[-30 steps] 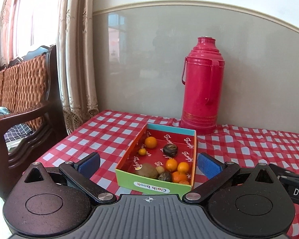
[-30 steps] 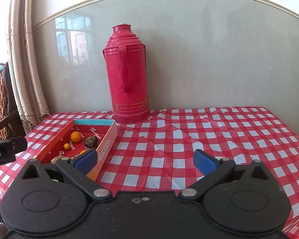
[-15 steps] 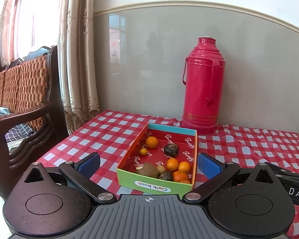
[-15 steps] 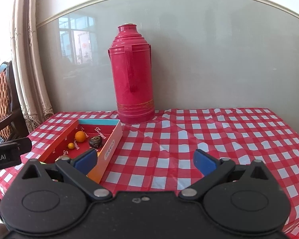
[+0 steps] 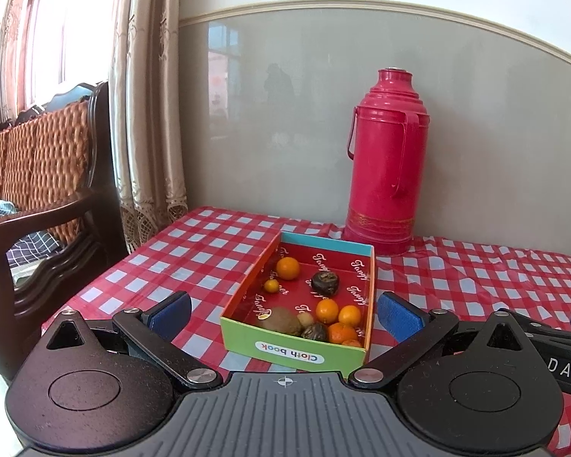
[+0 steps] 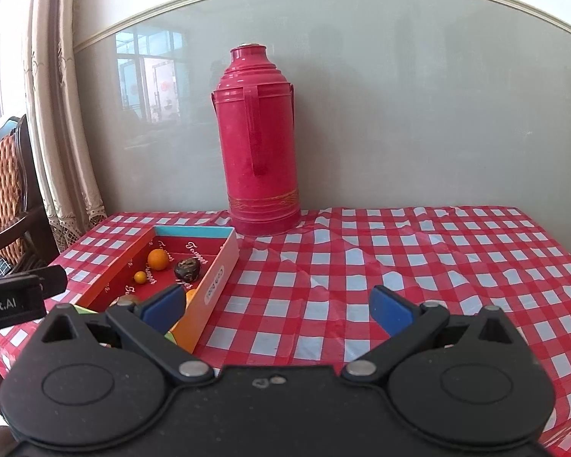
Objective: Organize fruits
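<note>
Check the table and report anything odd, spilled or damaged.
Nothing spilled or broken. The fruits all lie inside the box, which sits askew to the table edge; the thermos stands upright. The tablecloth is creased.

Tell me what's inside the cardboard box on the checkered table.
The box holds loose fruit: several oranges, one tiny orange one, a brown kiwi and two dark wrinkled fruits. The near wall hides whatever lies right behind it.

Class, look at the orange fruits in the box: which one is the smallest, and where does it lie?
The tiny orange fruit near the box's left wall, just in front of the large orange at the far end. The other orange fruits are clearly bigger.
</note>
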Tool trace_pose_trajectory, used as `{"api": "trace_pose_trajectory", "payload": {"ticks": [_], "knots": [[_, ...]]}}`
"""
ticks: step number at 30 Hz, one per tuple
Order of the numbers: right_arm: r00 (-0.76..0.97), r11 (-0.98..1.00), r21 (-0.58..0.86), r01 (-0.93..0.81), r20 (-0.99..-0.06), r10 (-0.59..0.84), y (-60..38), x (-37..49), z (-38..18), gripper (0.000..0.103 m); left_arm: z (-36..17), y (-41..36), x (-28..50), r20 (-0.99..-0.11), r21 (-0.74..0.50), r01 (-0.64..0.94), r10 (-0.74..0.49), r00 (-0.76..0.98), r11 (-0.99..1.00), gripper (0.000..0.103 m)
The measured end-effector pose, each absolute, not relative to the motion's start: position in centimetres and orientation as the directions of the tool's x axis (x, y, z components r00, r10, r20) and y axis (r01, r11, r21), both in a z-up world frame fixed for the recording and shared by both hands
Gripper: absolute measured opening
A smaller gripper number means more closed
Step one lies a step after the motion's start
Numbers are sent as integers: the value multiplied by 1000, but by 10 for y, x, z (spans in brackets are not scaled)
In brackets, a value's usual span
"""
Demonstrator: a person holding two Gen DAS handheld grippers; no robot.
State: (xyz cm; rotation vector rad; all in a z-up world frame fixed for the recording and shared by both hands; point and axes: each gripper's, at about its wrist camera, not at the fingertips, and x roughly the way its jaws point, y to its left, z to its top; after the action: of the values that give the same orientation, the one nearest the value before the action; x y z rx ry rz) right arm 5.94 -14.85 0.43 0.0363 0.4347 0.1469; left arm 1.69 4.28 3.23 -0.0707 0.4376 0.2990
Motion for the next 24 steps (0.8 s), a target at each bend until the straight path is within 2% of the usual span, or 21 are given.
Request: {"api": "trace_pose_trajectory", "payload": {"ticks": [24], "knots": [[893, 986, 57, -157, -419, 166, -143, 63, 1, 97, 28, 40, 18, -431, 11, -287, 263, 863, 958, 103]]}}
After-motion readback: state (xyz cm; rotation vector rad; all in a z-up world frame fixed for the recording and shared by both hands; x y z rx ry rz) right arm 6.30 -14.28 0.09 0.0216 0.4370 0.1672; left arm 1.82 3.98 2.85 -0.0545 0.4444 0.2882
